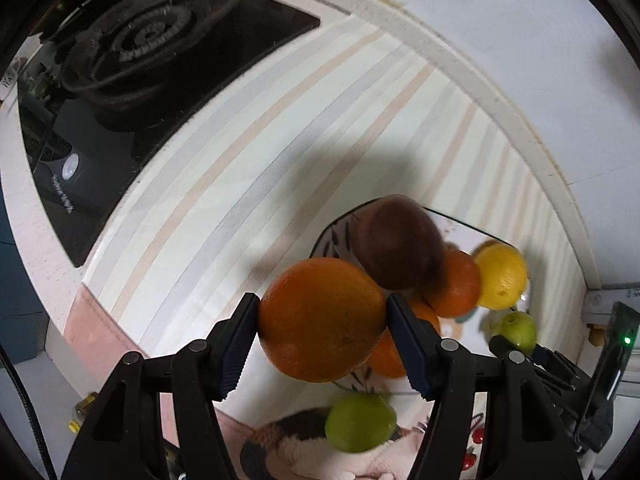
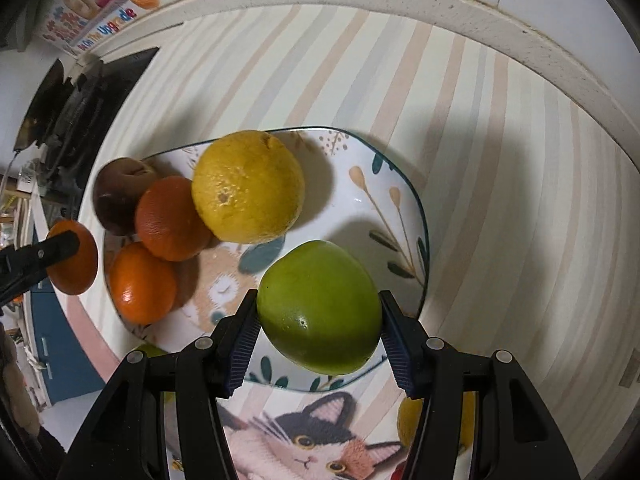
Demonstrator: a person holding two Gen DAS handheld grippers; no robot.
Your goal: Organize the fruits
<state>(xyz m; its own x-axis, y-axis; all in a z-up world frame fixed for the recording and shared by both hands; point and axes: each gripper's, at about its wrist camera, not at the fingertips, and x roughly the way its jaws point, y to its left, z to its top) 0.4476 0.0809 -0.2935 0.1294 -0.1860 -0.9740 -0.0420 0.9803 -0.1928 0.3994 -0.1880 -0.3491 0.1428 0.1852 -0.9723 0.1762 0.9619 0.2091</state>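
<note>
The green fruit [image 2: 319, 307] hangs pinched in my right tongs [image 2: 318, 334], directly above the near edge of the plate [image 2: 400, 216], with bare plate just beyond it. The orange [image 1: 322, 319] sits pinched in my left tongs [image 1: 322, 346], still short of the plate's left rim. The plate rests on the striped counter [image 2: 500, 160]. I judge the right hand nearer to a free spot.

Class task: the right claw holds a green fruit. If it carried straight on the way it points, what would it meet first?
Probably the patterned plate: the right claw, shut on the green fruit, points down over its near rim.
</note>
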